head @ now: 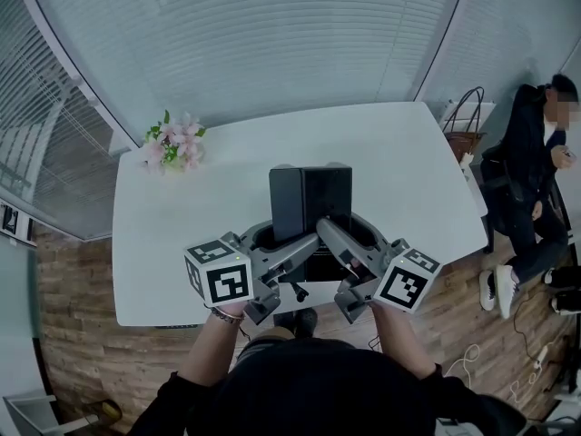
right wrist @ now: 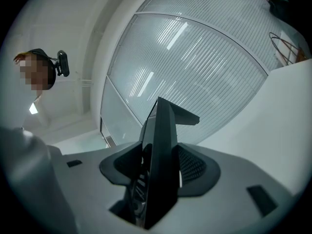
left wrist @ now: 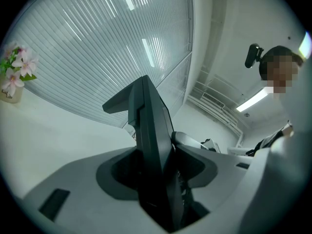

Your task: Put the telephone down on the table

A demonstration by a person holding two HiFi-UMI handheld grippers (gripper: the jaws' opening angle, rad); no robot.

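The left gripper (head: 272, 248) squeezes the left side of the telephone (head: 310, 198). The right gripper (head: 349, 243) squeezes its right side. Each pair of jaws is pressed tight on the telephone. Both grippers point flat, away from the person, toward the telephone. The left arm (head: 207, 351) and the right arm (head: 404, 343) reach out behind the telephone, side by side.

The telephone (head: 310, 203) stands upright at the near edge of the table (head: 390, 153), clamped between the left gripper (head: 272, 246) and the right gripper (head: 350, 242). The flowers (head: 172, 143) sit at the far left corner, and a person (head: 531, 153) is beyond the right end.
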